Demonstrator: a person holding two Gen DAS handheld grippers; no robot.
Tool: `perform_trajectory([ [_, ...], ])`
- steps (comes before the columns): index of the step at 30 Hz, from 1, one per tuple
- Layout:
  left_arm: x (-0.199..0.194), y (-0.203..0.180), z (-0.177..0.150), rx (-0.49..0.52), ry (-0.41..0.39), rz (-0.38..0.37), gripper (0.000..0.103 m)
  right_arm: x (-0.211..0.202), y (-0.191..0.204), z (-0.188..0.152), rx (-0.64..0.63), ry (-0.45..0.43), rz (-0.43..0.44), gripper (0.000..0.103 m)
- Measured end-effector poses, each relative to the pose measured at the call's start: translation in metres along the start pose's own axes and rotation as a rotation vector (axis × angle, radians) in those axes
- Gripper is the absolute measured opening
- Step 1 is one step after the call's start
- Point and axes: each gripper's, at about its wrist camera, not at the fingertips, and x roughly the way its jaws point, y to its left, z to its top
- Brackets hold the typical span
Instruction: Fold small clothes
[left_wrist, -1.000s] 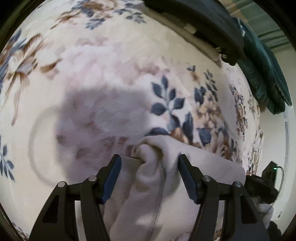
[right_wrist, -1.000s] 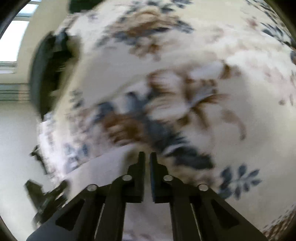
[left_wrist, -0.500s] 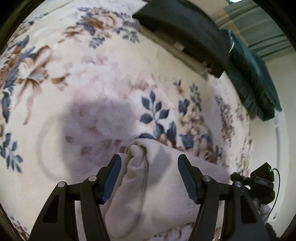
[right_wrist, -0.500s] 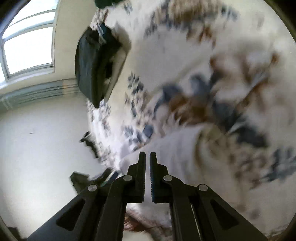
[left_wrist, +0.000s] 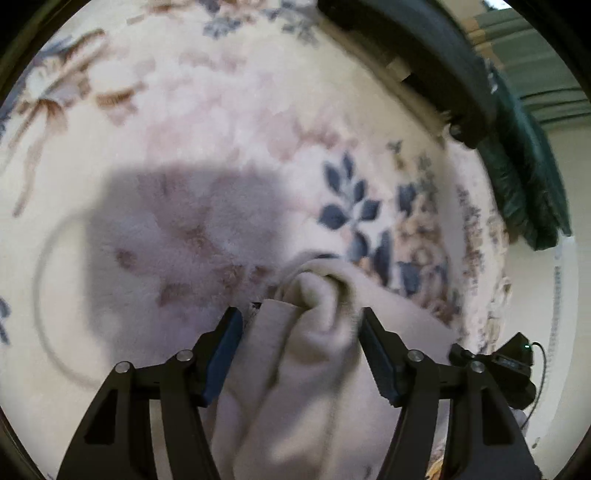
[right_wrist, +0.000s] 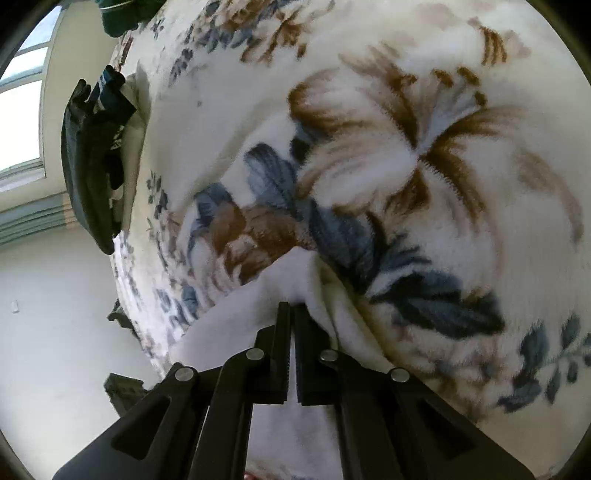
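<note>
Now the left tool (left_wrist: 301, 328) stands wide open over the floral blanket (left_wrist: 221, 110), its two blue-padded fingers (left_wrist: 225, 354) well apart, and a bunched fold of the cream garment (left_wrist: 314, 362) fills the gap between them; the cloth appears to brush the right-hand pad, though motion blur makes firm contact hard to judge, and nothing is clamped. From this view the garment runs lengthwise from the bottom edge up between the fingers, ending in a rolled, rounded tip just past the fingertips, with a flatter part spreading off to the right over the blanket's blue leaf print. The right tool (right_wrist: 290, 314) is nearly closed, only a thin slit left between its ribbed fingers (right_wrist: 282, 354), and a pinch of the same garment (right_wrist: 266, 291) sits at their tips, pulled into a small peak with creases running down both sides. In the right wrist view the cloth stretches from that peak down and to the left, lying on the blanket (right_wrist: 461, 221) beside a large brown and blue flower. A dark folded pile (right_wrist: 90, 162) rests at the blanket's far edge near a window (right_wrist: 18, 122).
</note>
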Motion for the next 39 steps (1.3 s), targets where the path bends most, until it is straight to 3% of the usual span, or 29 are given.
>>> perform_trajectory([
  [1, -0.009, 0.001, -0.001, 0.001, -0.012, -0.017, 0.061, -0.008, 0.003, 0.002, -0.018, -0.001, -0.007, 0.01],
  [3, -0.021, 0.006, -0.003, -0.005, -0.022, -0.017, 0.064, -0.024, 0.01, 0.002, -0.075, -0.009, -0.04, 0.044],
  [4, -0.023, 0.011, -0.004, -0.011, -0.017, -0.016, 0.065, -0.03, 0.012, 0.0, -0.11, -0.012, -0.076, 0.076],
  [5, -0.023, 0.017, -0.005, -0.019, -0.006, -0.002, 0.066, -0.033, 0.012, -0.001, -0.137, -0.012, -0.101, 0.086],
  [8, -0.015, 0.039, -0.012, -0.055, 0.047, -0.017, 0.066, -0.026, -0.004, -0.004, -0.18, 0.091, -0.133, 0.086],
  [13, 0.008, 0.058, -0.023, -0.178, 0.13, -0.29, 0.067, 0.0, -0.039, -0.017, -0.157, 0.25, -0.029, 0.086],
  [16, 0.021, 0.058, -0.026, -0.22, 0.159, -0.378, 0.068, 0.013, -0.044, -0.021, -0.146, 0.287, 0.047, 0.086],
  [20, 0.028, 0.046, -0.023, -0.176, 0.184, -0.381, 0.069, 0.029, -0.042, -0.024, -0.136, 0.324, 0.109, 0.086],
  [25, 0.033, 0.025, -0.022, -0.095, 0.204, -0.345, 0.069, 0.042, -0.033, -0.026, -0.145, 0.337, 0.124, 0.084],
  [26, 0.031, 0.022, -0.023, -0.079, 0.196, -0.335, 0.067, 0.042, -0.032, -0.027, -0.155, 0.335, 0.12, 0.075],
  [27, 0.029, 0.018, -0.024, -0.059, 0.181, -0.327, 0.056, 0.043, -0.028, -0.028, -0.169, 0.332, 0.112, 0.066],
  [28, 0.028, 0.014, -0.024, -0.041, 0.171, -0.322, 0.039, 0.044, -0.024, -0.029, -0.181, 0.33, 0.101, 0.047],
  [29, 0.025, 0.01, -0.024, -0.016, 0.167, -0.298, 0.019, 0.043, -0.023, -0.031, -0.192, 0.323, 0.092, 0.039],
  [32, 0.022, 0.003, -0.021, -0.004, 0.144, -0.274, 0.019, 0.039, -0.017, -0.034, -0.196, 0.296, 0.108, 0.024],
  [39, -0.004, -0.022, -0.001, 0.0, 0.092, -0.299, 0.018, 0.011, 0.025, -0.041, -0.237, 0.238, 0.132, 0.018],
])
